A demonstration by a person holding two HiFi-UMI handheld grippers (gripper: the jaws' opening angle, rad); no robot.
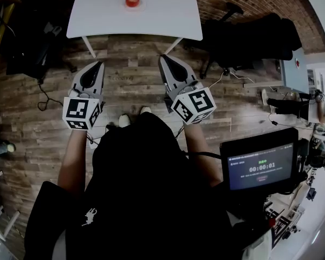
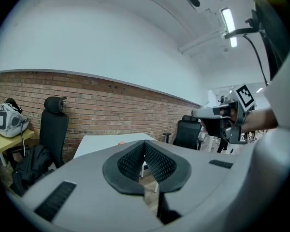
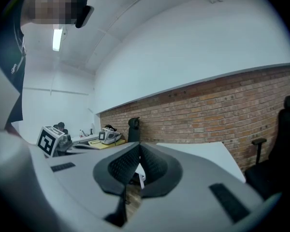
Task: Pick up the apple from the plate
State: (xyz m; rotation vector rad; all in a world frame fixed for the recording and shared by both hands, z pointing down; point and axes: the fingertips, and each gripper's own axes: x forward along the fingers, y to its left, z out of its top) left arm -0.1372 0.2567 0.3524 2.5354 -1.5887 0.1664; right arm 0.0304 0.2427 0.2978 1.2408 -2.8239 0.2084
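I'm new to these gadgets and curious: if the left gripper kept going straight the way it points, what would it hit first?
The left gripper would probably meet the white table at its near edge first; nothing stands between. The apple sits farther back. Height is hard to judge.

A white table [image 1: 97, 10] stands on wooden floor [image 1: 135, 83] by a brick wall [image 2: 111, 105], a black office chair [image 2: 54, 129] beside it.

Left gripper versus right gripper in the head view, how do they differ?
The left gripper slants up and to the right, while the right gripper slants up and to the left. The right gripper's tip sits a little nearer the table than the left gripper's. Both have their jaws shut on nothing, and both are short of the table and the apple.
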